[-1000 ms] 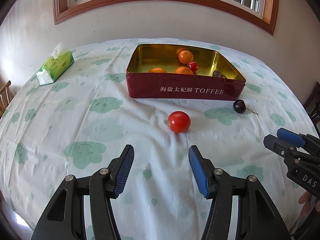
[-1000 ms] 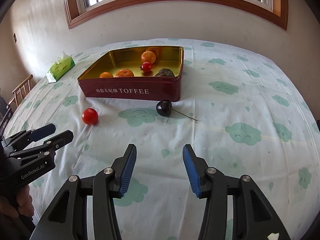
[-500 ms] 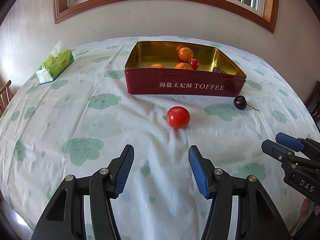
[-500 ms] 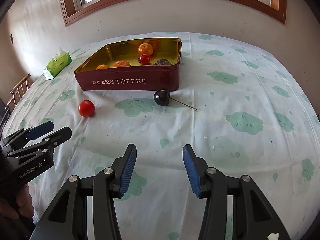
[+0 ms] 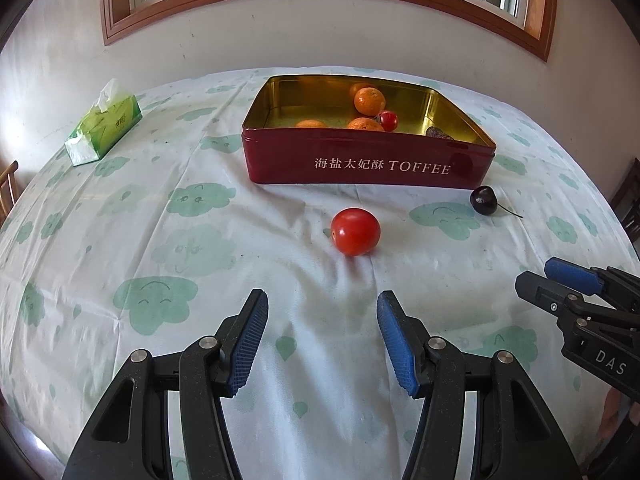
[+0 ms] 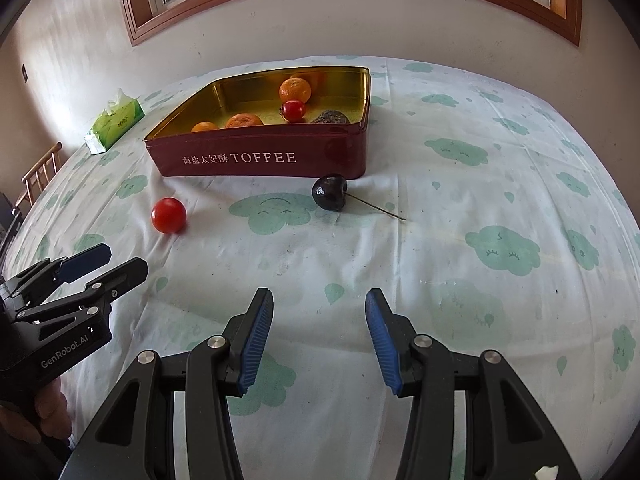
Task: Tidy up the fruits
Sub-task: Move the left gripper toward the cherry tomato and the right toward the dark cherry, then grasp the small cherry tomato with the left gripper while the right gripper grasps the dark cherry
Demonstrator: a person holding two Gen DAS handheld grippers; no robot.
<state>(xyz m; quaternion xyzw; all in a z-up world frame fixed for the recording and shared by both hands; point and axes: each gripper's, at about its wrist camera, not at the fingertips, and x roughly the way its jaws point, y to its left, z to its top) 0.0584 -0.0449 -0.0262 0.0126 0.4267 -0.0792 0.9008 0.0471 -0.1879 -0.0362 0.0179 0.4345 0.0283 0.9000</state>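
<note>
- Left wrist view: the left gripper point(image 5: 322, 338) hovers with jaws wide, lined up on the cherry tomato point(image 5: 355, 231) just ahead; judging by that, pickup comes next, needing a forward reach and a gentle close.
- Right gripper point(image 6: 319, 338), jaws wide too, faces the dark, glossy, long-stemmed cherry point(image 6: 329, 192).
- Beyond, on the bench, the toffee tin point(image 5: 368, 160) already holds mandarins point(image 5: 370, 101).

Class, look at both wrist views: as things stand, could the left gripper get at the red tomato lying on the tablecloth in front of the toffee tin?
Probably yes. The left gripper is open and empty, and the tomato lies straight ahead of it with only bare tablecloth between them. The toffee tin stands behind the tomato.
</note>
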